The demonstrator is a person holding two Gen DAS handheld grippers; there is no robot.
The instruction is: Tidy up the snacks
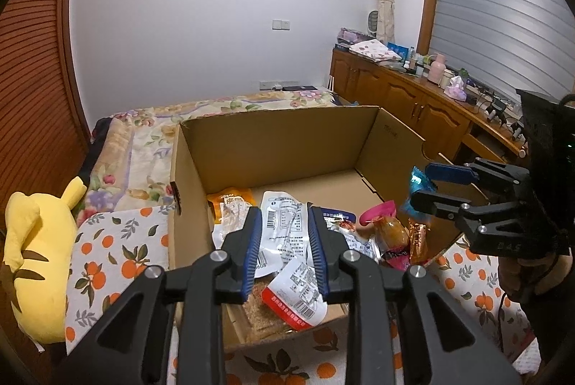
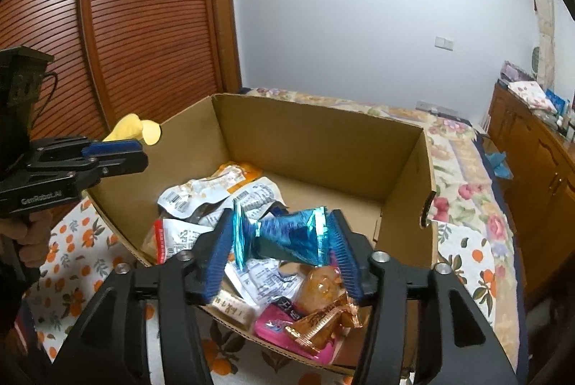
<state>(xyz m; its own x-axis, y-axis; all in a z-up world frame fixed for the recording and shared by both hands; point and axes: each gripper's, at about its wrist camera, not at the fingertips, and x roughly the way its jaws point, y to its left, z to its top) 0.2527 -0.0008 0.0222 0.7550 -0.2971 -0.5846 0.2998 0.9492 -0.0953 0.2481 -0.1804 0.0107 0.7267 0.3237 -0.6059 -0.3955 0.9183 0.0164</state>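
Observation:
An open cardboard box point(image 1: 273, 114) point(image 2: 316, 108) stands on an orange-print cloth and holds several snack packets. Among them are a white barcode packet point(image 1: 284, 230), an orange one point(image 1: 230, 198), a pink one point(image 2: 273, 324) and a gold wrapper point(image 2: 320, 320). My left gripper point(image 1: 284, 210) point(image 2: 143, 151) hangs over the box's near edge, its jaws a little apart with nothing between them. Above the box's right part, my right gripper point(image 2: 282, 216) point(image 1: 418, 185) has a crumpled teal foil packet point(image 2: 284, 234) stretched between its pads, both ends touching them.
A yellow plush toy point(image 1: 39, 241) lies left of the box on the orange-print cloth point(image 1: 111, 248). A bed with a floral cover point(image 1: 151, 133) sits behind. A wooden cabinet point(image 1: 413, 97) with clutter runs along the right, and a slatted wooden door point(image 2: 143, 26) stands at the left.

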